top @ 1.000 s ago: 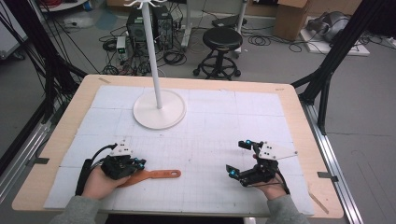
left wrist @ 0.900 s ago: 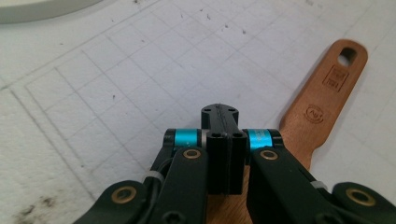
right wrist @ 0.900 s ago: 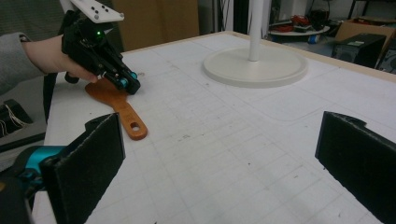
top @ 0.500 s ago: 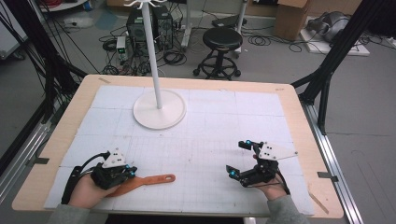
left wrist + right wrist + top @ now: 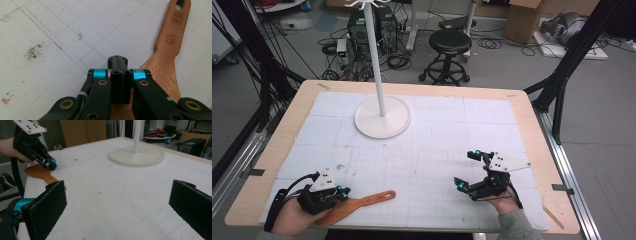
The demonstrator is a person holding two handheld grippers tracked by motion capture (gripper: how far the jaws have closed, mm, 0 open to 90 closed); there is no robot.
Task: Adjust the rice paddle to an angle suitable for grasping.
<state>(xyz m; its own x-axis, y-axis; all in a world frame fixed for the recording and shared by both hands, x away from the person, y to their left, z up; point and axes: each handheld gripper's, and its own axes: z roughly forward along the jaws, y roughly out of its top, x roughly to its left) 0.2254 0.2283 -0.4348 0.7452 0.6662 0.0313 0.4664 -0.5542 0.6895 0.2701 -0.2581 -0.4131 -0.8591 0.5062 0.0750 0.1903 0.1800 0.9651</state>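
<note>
From above, my left gripper (image 5: pixel 343 192) rests at the near left table edge, jaws closed, on the blade end of the flat reddish-brown wooden spatula (image 5: pixel 362 202), whose handle points right. Along my left gripper (image 5: pixel 119 62), the jaws meet with nothing between; the spatula (image 5: pixel 170 47) lies flat just beside them, likely being pushed. Along my right gripper (image 5: pixel 117 202), jaws stand wide apart, empty, waiting.

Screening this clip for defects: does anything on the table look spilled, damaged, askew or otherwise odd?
Nothing serious. The white mat has a dark smudge and small orange marks. The wooden spatula lies aslant near the front edge under the shut left gripper. The coat stand is upright, and the right gripper is open.
</note>
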